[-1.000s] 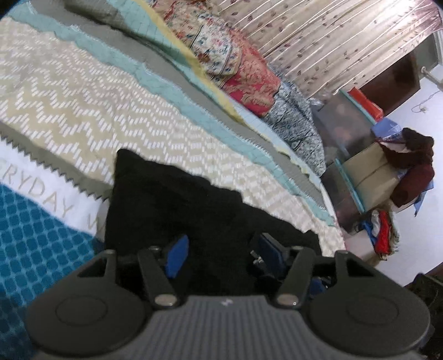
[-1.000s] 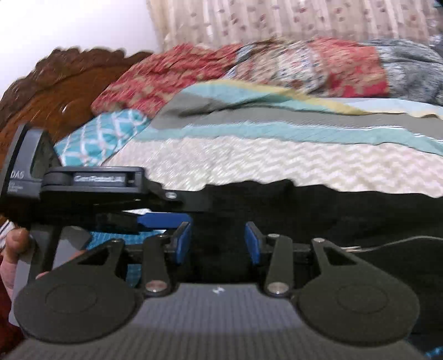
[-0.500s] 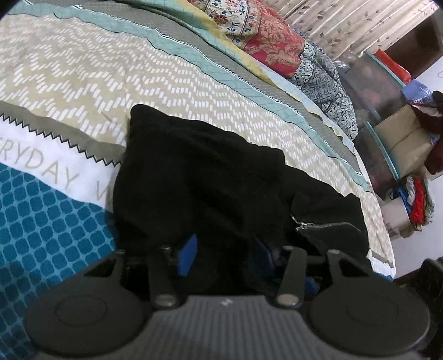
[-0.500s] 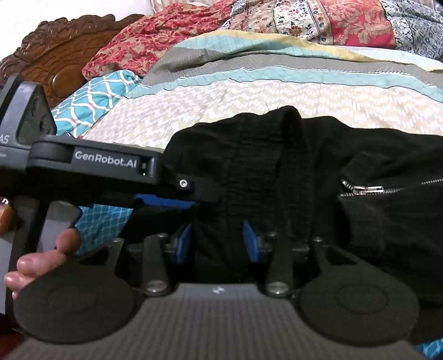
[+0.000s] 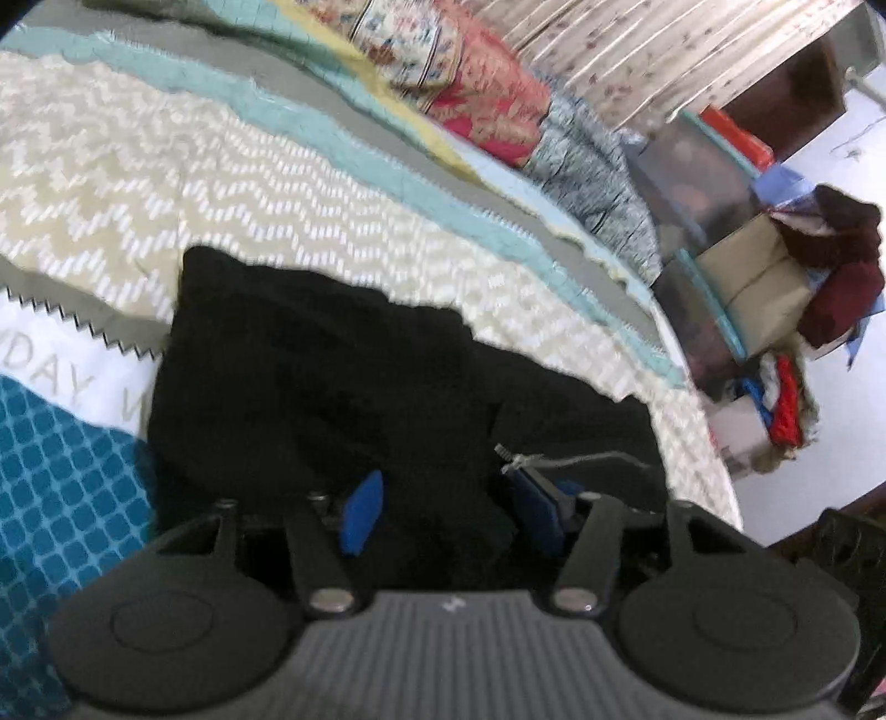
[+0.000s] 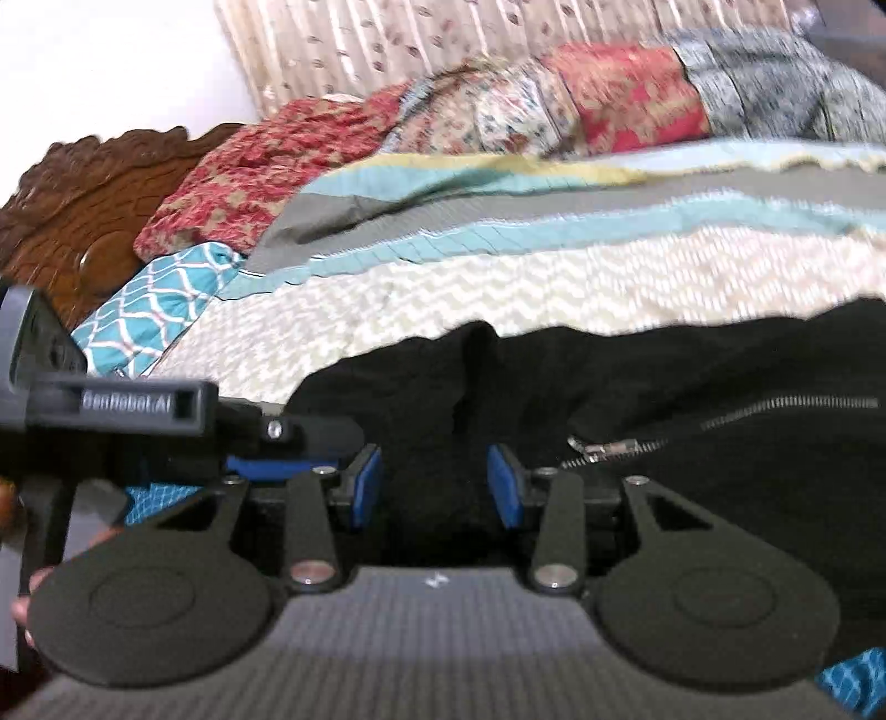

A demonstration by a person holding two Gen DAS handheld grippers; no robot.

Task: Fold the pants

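Observation:
The black pants lie bunched on the patterned bedspread, with a silver zipper near the right pad. My left gripper sits low over their near edge. Its jaws are opening, and black cloth lies loosely between the blue pads. In the right wrist view the pants spread to the right, zipper showing. My right gripper is shut on a thick fold of them. The left gripper's housing is close on the left, held by a person's hand.
Folded quilts and pillows line the far side of the bed, with a carved wooden headboard at the left. Beyond the bed's end stand storage boxes and piled clothes. A curtain hangs behind.
The pants came down from a lifted edge onto the bedspread, and the zipper part came into view. My left jaws narrowed, then widened again. Both views have tilted back up from half a second ago.

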